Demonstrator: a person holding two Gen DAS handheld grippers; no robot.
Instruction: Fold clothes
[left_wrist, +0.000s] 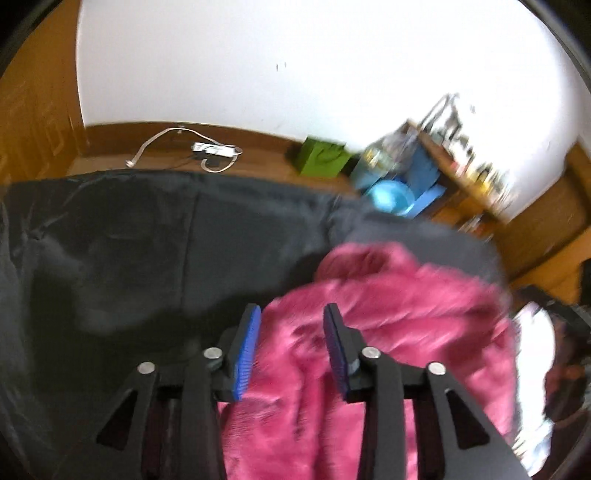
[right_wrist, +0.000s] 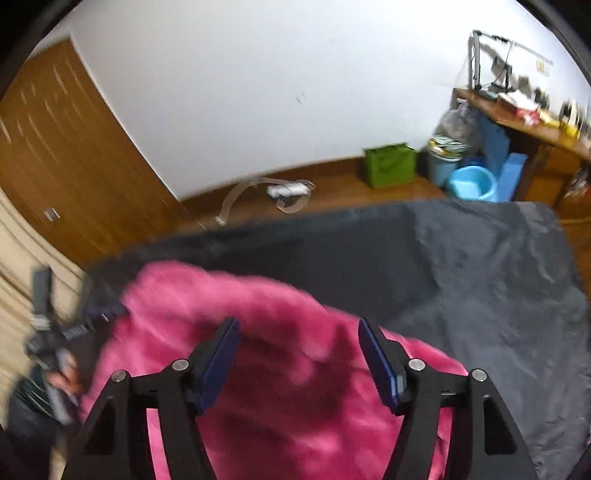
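Left tongs (left_wrist: 291, 314) and right tongs (right_wrist: 297, 326) both gape apart, gripping nothing, above a pink fleece garment (right_wrist: 280, 369) heaped directly beneath them on a dark grey sheet (right_wrist: 498, 295).

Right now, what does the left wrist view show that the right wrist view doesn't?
Only the left wrist view shows a white cloth at the right edge, beside the pink fleece garment.
Only the right wrist view shows the other gripper and beige bedding at its left edge.
Both show the open left gripper or right gripper over the garment, the dark cover, green bag and blue basin.
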